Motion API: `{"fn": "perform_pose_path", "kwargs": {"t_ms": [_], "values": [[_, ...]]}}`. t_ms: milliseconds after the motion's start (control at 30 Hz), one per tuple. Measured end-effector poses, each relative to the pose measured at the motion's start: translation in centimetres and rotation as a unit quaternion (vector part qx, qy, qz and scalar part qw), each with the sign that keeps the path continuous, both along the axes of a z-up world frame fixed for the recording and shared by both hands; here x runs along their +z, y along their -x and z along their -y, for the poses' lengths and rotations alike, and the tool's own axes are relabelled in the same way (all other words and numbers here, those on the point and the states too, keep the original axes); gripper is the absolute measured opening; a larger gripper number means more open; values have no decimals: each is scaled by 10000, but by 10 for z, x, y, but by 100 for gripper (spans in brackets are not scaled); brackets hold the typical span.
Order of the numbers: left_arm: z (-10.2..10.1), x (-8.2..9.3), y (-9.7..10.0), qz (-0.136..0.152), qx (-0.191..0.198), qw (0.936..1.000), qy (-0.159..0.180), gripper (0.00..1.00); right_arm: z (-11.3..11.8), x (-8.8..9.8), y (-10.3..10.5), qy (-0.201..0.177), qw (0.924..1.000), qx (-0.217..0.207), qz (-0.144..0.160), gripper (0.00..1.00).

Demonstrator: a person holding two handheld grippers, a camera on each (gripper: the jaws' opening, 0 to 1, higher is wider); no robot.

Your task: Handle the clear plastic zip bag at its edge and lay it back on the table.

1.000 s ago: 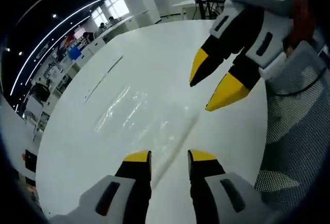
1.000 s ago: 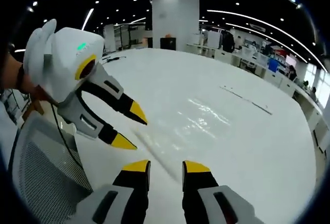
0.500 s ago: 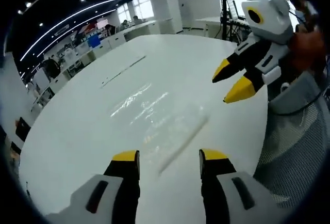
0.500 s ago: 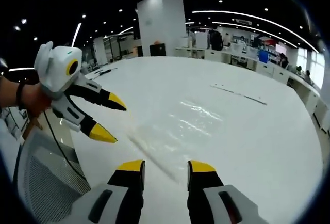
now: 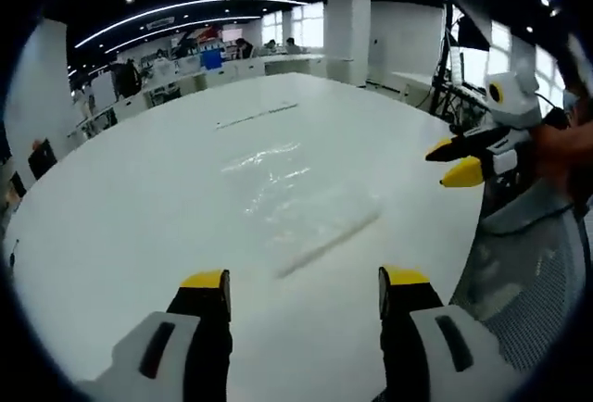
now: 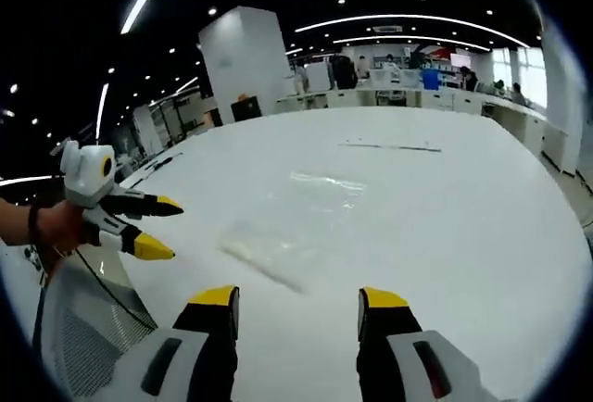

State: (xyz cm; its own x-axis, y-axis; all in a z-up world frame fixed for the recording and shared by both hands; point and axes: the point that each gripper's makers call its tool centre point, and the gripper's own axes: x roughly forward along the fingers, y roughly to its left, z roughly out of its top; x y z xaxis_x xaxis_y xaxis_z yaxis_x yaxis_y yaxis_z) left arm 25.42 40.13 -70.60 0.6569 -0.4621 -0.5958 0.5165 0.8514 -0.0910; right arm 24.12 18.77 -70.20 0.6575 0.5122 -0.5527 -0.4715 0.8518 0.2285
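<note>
The left hand-held gripper (image 5: 301,282) is released and empty, jaws wide; the right hand-held gripper (image 6: 296,295) likewise; between them the clear plastic zip bag (image 5: 301,207) lies flat on the white tabletop (image 5: 120,198), well apart from both; a draught or stray sleeve could slide the light film.

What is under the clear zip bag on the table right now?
The clear zip bag lies flat on the white table, whose surface shows through the plastic. Nothing else is visible beneath it, though glare hides some detail. Both claws are open and off it.
</note>
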Motion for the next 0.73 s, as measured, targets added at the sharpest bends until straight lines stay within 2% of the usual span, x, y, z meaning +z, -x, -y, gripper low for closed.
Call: {"fn": "perform_pose_path", "kwargs": {"t_ms": [200,267,400,500,633,733], "values": [[-2,-6,16,-86,92,9999,54,65,5,1,8,-105,9996,-261,55,54],[-2,-12,22,-222,58,9997,-1,66,7,-1,7,-109,9995,-303,63,54],[2,-18,35,-323,-28,9995,-9,65,5,-4,13,-114,9994,-329,41,54],[6,-21,45,-406,-119,9991,-74,64,8,-2,8,-84,9993,-341,99,54],[10,-17,42,-300,-213,9993,-117,63,9,-1,10,-84,9993,-360,75,54],[7,-26,42,-350,-211,9991,-119,62,8,-1,9,-74,9994,-332,113,54]]}}
